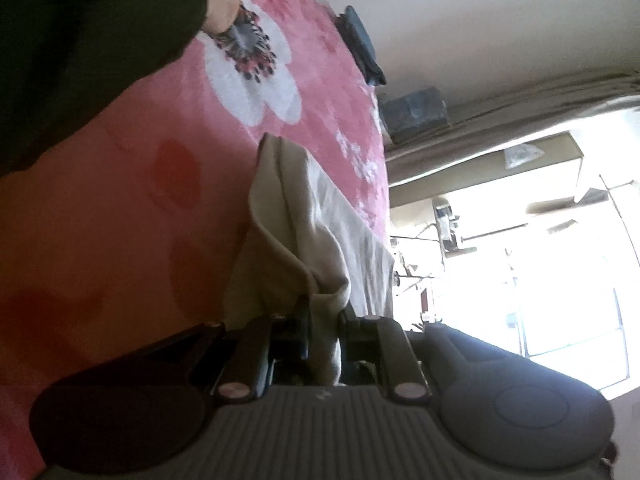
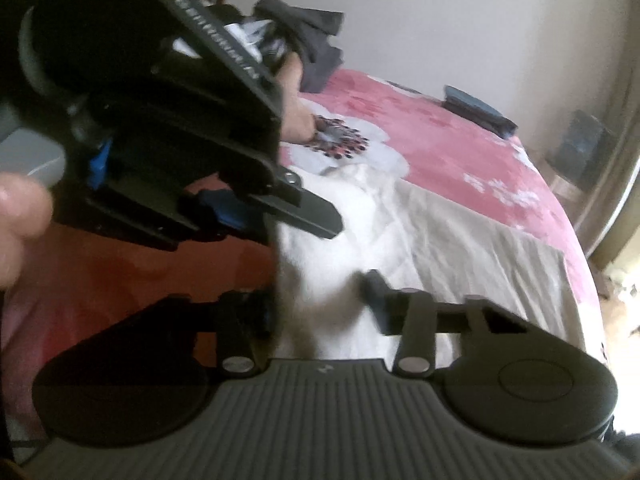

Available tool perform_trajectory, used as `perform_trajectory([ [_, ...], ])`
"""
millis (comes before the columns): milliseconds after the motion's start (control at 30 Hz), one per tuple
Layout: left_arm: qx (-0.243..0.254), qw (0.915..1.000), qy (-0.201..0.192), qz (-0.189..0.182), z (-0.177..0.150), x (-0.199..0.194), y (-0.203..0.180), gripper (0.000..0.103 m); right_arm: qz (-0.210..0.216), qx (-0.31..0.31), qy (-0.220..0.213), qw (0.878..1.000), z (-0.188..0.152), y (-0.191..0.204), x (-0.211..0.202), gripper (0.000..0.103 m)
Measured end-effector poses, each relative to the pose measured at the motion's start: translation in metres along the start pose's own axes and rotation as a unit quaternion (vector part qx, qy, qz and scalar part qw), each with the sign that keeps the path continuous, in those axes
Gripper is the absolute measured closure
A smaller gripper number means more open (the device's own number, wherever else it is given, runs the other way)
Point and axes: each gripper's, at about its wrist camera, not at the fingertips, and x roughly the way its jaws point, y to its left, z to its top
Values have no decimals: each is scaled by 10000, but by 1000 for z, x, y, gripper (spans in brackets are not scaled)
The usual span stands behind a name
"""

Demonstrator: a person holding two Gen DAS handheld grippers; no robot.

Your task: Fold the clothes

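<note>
Left wrist view: left gripper (image 1: 325, 316), rolled sideways, is clamped on a fold of the beige cloth (image 1: 304, 216) lying on the pink bedspread (image 1: 132, 184). Right wrist view: left gripper (image 2: 312, 216) crosses from upper left; right gripper (image 2: 320, 296) has cloth (image 2: 460, 232) between its fingers, grip unclear through blur.
</note>
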Motion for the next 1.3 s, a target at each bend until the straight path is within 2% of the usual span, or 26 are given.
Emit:
perform_trajectory([
  [33,60,10000,0,0,1,0,-1,87,-49,0,-10,10000,0,1,-1,78],
  [100,163,9998,-30,74,3,0,-3,77,-110,26,-35,9999,-1,2,-3,81],
  [167,137,9991,-186,353,6,-3,-1,54,-117,104,-35,9999,-2,0,-4,83],
  [300,-147,9983,-340,456,16,-3,5,52,-99,236,-82,9996,-2,-5,-8,84],
  [367,-472,9972,-258,517,23,9,11,52,-77,345,-119,9993,-2,-8,-9,84],
  [467,-1156,9929,-55,290,34,29,26,53,-25,476,-137,9988,0,-14,-7,85],
  [533,-1383,9904,4,-81,38,35,28,54,6,533,-160,9985,-1,-16,-7,85],
  [600,-1553,9854,199,-675,38,41,29,54,24,575,-197,9981,-2,-18,-8,85],
  [667,-1582,9855,203,-578,39,40,28,54,42,613,-229,9978,-3,-19,-9,85],
  [767,-990,9946,-220,237,43,21,11,54,70,670,-276,9973,-5,-21,-10,85],
  [800,-611,9961,-392,502,44,13,-2,54,79,689,-291,9972,-5,-22,-10,85],
  [867,218,9948,-613,789,44,-1,-31,54,96,718,-320,9969,-6,-23,-11,85],
  [933,1030,9903,-582,725,39,-9,-60,54,104,686,-336,9970,-8,-21,-12,85],
  [1000,1654,9844,-232,555,30,-8,-83,55,108,627,-343,9974,-9,-19,-11,85],
  [1100,2110,9760,243,490,12,8,-97,69,125,567,-352,9977,-11,-17,-10,85],
  [1167,2160,9740,449,512,3,19,-96,78,147,548,-363,9977,-13,-17,-9,84],
  [1300,2012,9760,481,682,-12,17,-79,85,160,514,-390,9978,-14,-17,-9,84],
])
